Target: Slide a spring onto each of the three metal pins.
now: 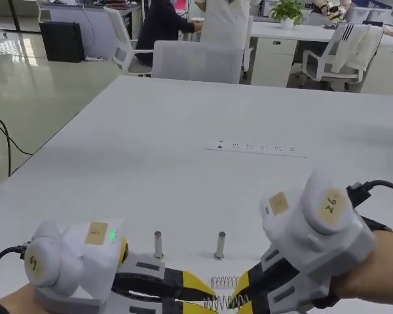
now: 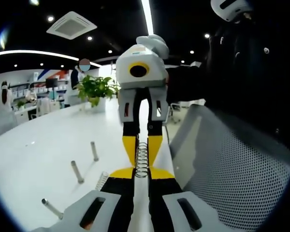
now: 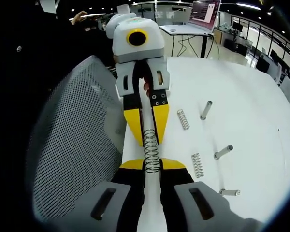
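Your left tongs (image 2: 141,174) pinch narrow on the left end of the spring (image 2: 141,157). Your right tongs (image 3: 152,165) pinch narrow on its right end, so it spans straight between them, likely for a handover into one grip. The spring hangs just above the near edge of the counter (image 1: 183,144), a mesh chair (image 3: 72,145) behind it. Beyond the spring are three bare pins (image 2: 77,171), open counter past them.

left pin (image 1: 158,244), right pin (image 1: 219,245) on table (image 1: 183,144) | loose spring (image 1: 224,282) before right pin
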The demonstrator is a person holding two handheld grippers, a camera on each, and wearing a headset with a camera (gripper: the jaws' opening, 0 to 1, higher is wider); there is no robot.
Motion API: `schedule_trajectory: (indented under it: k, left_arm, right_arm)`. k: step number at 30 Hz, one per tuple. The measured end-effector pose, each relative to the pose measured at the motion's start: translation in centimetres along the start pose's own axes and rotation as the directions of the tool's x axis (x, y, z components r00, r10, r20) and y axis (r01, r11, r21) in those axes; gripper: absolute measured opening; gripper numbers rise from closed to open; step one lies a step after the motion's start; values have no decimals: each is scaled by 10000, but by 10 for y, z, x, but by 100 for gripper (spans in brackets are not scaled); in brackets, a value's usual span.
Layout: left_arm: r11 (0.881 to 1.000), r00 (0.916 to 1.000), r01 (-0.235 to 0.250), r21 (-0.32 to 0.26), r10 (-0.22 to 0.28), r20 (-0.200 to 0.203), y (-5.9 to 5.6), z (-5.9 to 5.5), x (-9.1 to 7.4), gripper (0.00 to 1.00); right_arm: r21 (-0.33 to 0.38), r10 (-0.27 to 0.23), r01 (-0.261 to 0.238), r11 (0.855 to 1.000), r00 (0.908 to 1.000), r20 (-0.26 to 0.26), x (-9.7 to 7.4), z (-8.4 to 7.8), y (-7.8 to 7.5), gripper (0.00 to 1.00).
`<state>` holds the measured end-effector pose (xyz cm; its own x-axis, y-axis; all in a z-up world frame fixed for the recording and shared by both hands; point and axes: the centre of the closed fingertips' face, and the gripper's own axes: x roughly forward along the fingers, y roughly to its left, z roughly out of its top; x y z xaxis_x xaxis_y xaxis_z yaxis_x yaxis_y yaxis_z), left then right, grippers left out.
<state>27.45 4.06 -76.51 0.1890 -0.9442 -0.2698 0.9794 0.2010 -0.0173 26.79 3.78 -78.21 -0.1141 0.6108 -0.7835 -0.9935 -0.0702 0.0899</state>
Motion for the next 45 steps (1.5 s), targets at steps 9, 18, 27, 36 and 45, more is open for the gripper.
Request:
schedule_trajectory:
  k: [9,18,27,36,45]
  left_arm:
    - [10000,10000,-22,8,23,-48,0,-2,0,2]
    - [10000,10000,9,-1,-9,-60,0,-2,2,2]
    - [10000,9998,58,65,-57,-174,-1,-4,4,2]
    - [9999,9997,126,112,-124,-188,-2,-5,6,2]
    - [9999,9997,72,79,-71,-229,-1,-6,7,3]
  right_arm:
    - [121,-69,66,9999,9996,273,-5,13,2,8]
    - [82,-81,82,9999,9998,-160,-6,25,4,8]
    - [-76,-185,180,9998,9965,-818,-3,29,4,8]
    - [-274,-216,184,9995,9924,-1208,-2,33,4,8]
    - [-314,-240,196,9993,9886,-1489,-1,30,2,8]
